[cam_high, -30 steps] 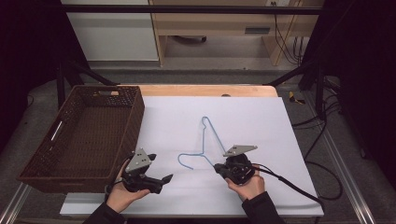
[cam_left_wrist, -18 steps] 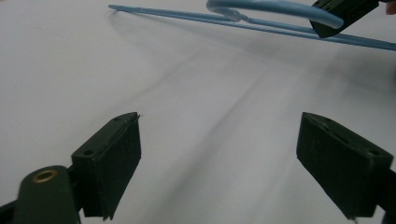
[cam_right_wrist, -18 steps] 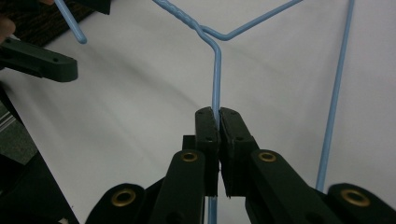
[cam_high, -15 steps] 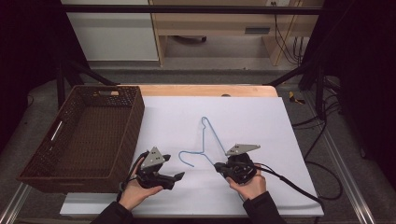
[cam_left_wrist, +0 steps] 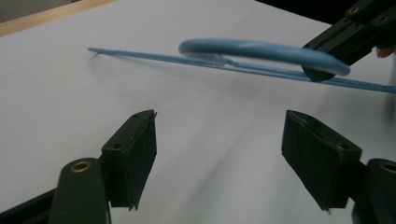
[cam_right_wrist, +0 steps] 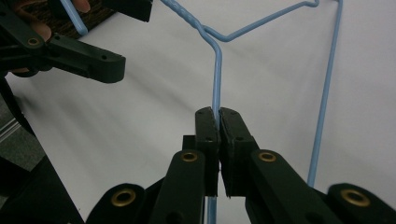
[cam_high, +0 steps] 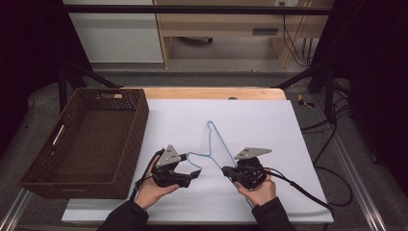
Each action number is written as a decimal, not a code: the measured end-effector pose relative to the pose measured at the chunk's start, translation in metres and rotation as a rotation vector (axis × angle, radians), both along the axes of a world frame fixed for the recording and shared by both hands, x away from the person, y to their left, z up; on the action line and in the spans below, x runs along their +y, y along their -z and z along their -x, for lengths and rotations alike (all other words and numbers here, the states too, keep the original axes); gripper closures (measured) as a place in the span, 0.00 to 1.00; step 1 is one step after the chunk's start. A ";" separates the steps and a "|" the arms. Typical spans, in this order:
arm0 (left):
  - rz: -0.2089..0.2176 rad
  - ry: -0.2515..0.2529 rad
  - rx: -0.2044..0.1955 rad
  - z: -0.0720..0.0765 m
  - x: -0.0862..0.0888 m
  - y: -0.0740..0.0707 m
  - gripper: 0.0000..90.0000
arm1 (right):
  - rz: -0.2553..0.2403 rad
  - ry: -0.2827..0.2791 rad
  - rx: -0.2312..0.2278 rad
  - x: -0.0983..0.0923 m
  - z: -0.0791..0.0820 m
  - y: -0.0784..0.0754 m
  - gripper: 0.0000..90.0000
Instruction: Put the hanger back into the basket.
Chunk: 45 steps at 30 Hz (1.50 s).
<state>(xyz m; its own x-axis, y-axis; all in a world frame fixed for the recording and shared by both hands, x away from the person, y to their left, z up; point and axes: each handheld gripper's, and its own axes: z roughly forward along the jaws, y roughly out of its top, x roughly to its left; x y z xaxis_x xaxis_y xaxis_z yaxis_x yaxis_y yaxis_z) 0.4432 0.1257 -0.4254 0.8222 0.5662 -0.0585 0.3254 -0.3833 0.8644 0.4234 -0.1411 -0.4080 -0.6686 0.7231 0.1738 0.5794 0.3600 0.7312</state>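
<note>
Pinching the blue wire hanger [cam_right_wrist: 215, 74] in my right gripper [cam_right_wrist: 218, 122], jaws pressed together.
My left gripper [cam_left_wrist: 219, 158] is spread wide near the hook, blurred; the hanger lies mid-table, near end hidden under my hand.

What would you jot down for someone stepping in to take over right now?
Right tool: shut on the blue wire hanger, gripping one of its sloping arms.
Left tool: open, nothing between its jaws, pointed at the hanger's hook but short of it.
The hanger lies on the white tabletop; the brown wicker basket sits at the table's left edge, nothing visible in it.
Done: one side of the hanger is gripped.
Left: probably close the left tool on the hook end, then lift; where the hanger goes is a guess, perhaps the basket.
</note>
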 end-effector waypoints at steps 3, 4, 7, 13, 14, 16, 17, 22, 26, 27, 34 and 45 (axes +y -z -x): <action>0.008 0.010 -0.002 -0.002 -0.004 -0.001 0.34 | -0.001 -0.001 0.001 0.000 0.000 0.000 0.97; 0.012 0.013 -0.003 -0.002 -0.006 -0.001 0.35 | -0.001 -0.001 0.001 0.000 0.000 0.000 0.97; 0.028 0.014 -0.010 -0.004 -0.008 -0.002 0.40 | -0.004 -0.001 0.002 0.000 0.000 -0.001 0.97; 0.060 0.016 -0.009 -0.010 -0.011 -0.004 0.50 | -0.002 -0.003 0.002 0.000 0.000 0.000 0.97; 0.062 0.019 -0.013 -0.010 -0.012 -0.005 0.52 | -0.002 -0.003 0.003 0.000 0.000 0.000 0.97; 0.072 0.025 -0.015 -0.011 -0.013 -0.005 0.55 | -0.001 -0.004 0.001 0.000 0.000 0.000 0.97; 0.077 0.027 -0.012 -0.011 -0.013 -0.004 0.58 | -0.002 -0.003 0.005 0.000 0.000 0.000 0.97; 0.093 0.028 0.008 -0.014 -0.014 -0.002 0.68 | -0.001 -0.007 0.010 0.001 0.000 0.001 0.97; 0.090 0.025 0.002 -0.014 -0.014 -0.002 0.75 | 0.005 -0.011 0.008 0.002 0.000 0.003 0.97; 0.091 0.023 0.001 -0.014 -0.013 -0.002 0.75 | 0.005 -0.011 0.008 0.002 0.000 0.003 0.97; 0.090 0.021 -0.009 -0.013 -0.012 -0.002 0.83 | 0.010 -0.017 0.019 0.004 0.000 0.005 0.97; 0.097 0.027 -0.003 -0.012 -0.011 -0.003 0.92 | 0.025 -0.026 0.043 0.007 0.000 0.011 0.97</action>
